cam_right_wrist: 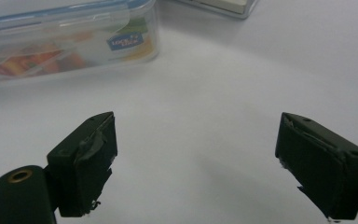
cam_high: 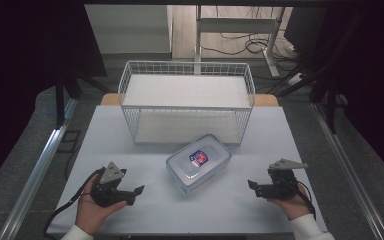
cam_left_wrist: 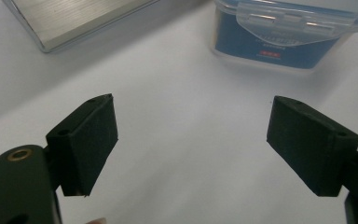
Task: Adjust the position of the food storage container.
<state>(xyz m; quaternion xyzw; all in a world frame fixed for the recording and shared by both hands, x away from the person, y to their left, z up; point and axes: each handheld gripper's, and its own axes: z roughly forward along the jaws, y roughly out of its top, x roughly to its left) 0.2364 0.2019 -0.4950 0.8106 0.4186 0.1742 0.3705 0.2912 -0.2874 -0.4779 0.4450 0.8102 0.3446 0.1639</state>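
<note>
The high view laid out the whole table [cam_high: 130, 210]: a clear lidded plastic container [cam_high: 198, 162] sat near its middle, just in front of a white wire basket [cam_high: 187, 102], with the left gripper [cam_high: 135, 194] low on one side of it and the right gripper [cam_high: 253, 187] low on the other, both well apart from it. Only that view showed the label on the container's lid and the person's hands. The left gripper view instead gave the container [cam_left_wrist: 286, 35] side-on, with a blue-rimmed lid, a clear latch flap and a blue label on its wall, and a brushed metal edge [cam_left_wrist: 74, 21] off to the upper left. The right gripper view showed the container [cam_right_wrist: 65, 44] from its other side, with a colourful printed insert and a small logo, and a pale edge [cam_right_wrist: 219, 5] at the top.

The left hand [cam_high: 91, 210] cupped its gripper from below, jaws pointing toward the container. The right hand [cam_high: 292, 202] did likewise from the opposite side, jaws aimed inward. In each gripper view the left gripper [cam_left_wrist: 191, 140] and the right gripper [cam_right_wrist: 196, 163] had their jaws spread wide over bare table, released, with nothing between them
</note>
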